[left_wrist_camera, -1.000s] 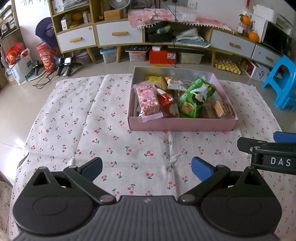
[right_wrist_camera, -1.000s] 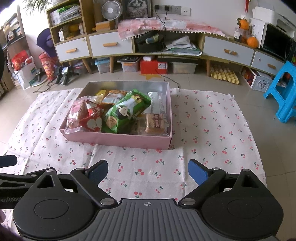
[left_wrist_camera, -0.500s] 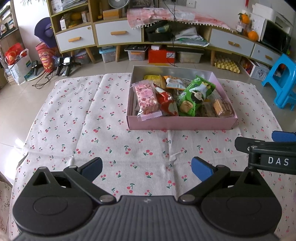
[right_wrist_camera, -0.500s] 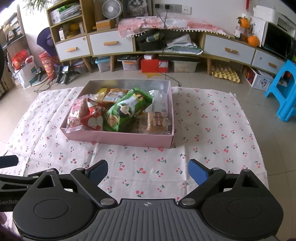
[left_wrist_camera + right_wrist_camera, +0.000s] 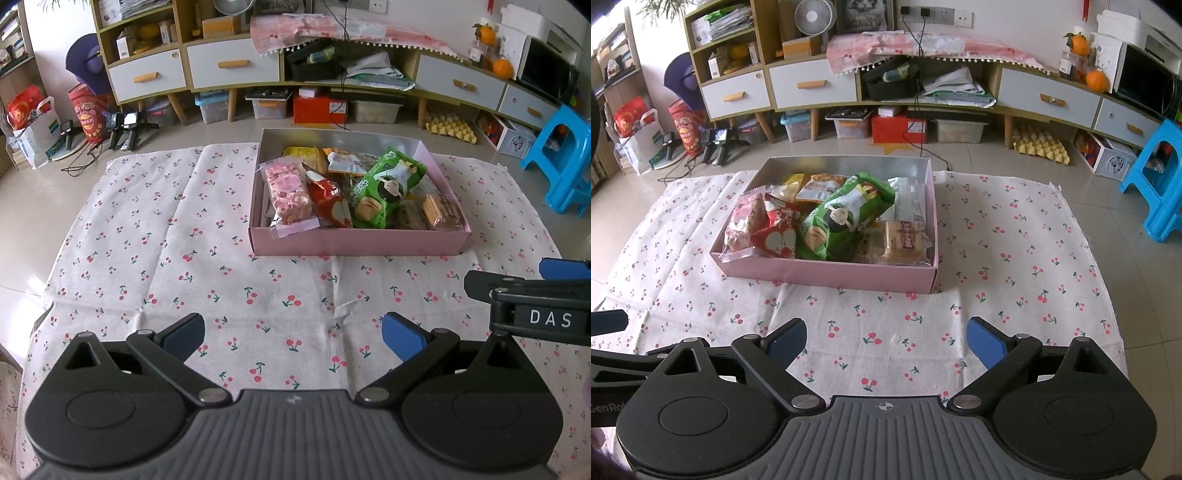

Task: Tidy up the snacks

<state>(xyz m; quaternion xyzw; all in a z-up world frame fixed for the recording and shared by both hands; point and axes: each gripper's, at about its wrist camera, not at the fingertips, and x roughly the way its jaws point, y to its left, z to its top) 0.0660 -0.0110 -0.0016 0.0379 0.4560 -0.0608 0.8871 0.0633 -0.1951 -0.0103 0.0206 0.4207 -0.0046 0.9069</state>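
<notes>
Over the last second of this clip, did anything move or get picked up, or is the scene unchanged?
Only small camera drift: in both wrist views the pink box sits slightly lower in frame, so both grippers eased a little, likely forward. Nothing was grasped or released. The left gripper and right gripper stay open and empty above the cherry-print cloth, and the snacks, such as the green packet, lie in the box as before.

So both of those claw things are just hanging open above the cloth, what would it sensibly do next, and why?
Probably move one gripper forward to the pink box and take a top packet. Both the left gripper and right gripper are open and empty over the cherry cloth, short of the box. The green packet lies on top of the pile, unobstructed, so it looks the easiest first grab.
</notes>
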